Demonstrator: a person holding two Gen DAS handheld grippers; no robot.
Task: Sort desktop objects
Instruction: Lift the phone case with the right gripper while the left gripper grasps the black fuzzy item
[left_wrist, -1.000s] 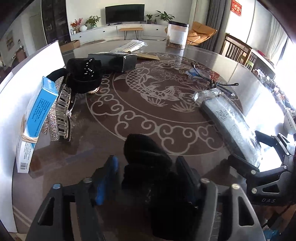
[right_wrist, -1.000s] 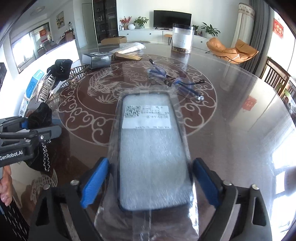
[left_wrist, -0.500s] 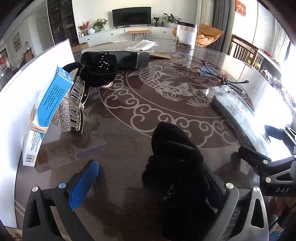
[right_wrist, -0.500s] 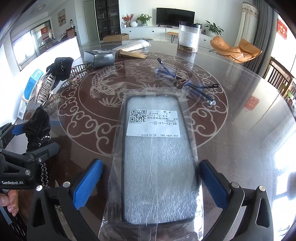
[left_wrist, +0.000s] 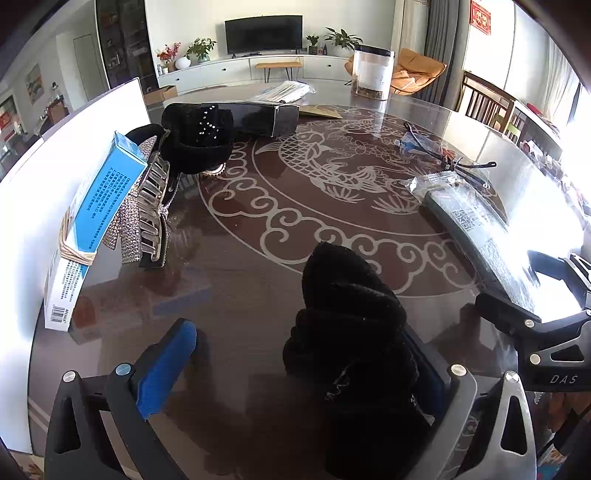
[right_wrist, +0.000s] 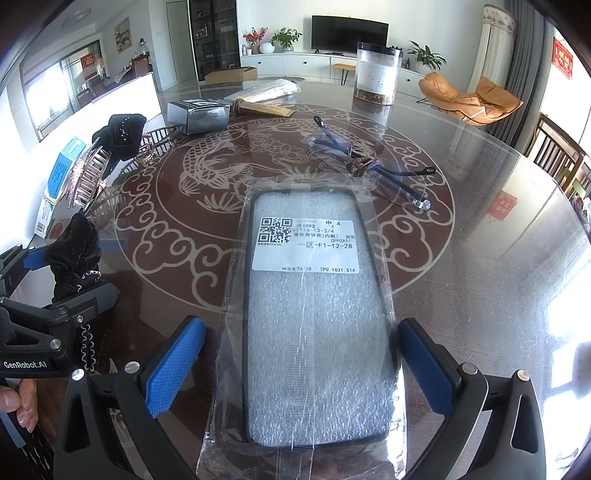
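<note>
Both grippers hang low over the round glass-topped table (left_wrist: 258, 266) with its carp and cloud pattern. The left gripper (left_wrist: 303, 373) has its jaws spread as wide as they go; a black velvet scrunchie (left_wrist: 347, 332) stands between them, leaning against the right-hand finger and clear of the left blue pad (left_wrist: 166, 369), so nothing is clamped (a thin chain dangles from it in the right wrist view). The right gripper (right_wrist: 301, 369) is wide open too, its blue pads (right_wrist: 173, 365) standing either side of a bagged phone case (right_wrist: 314, 325) that lies flat on the glass with a printed label facing up; neither pad touches the wrapper. Just beyond the case lies a pair of thin-framed glasses (right_wrist: 369, 166). Along the left edge, against a white board (left_wrist: 74, 155), a blue box (left_wrist: 96, 206) bound with rubber bands leans upright, with a rhinestone hair claw (left_wrist: 147, 210) beside it and a black studded hair piece (left_wrist: 199, 136) behind. Further back sit a dark oblong box (left_wrist: 266, 116) and a clear canister (left_wrist: 371, 74).
</note>
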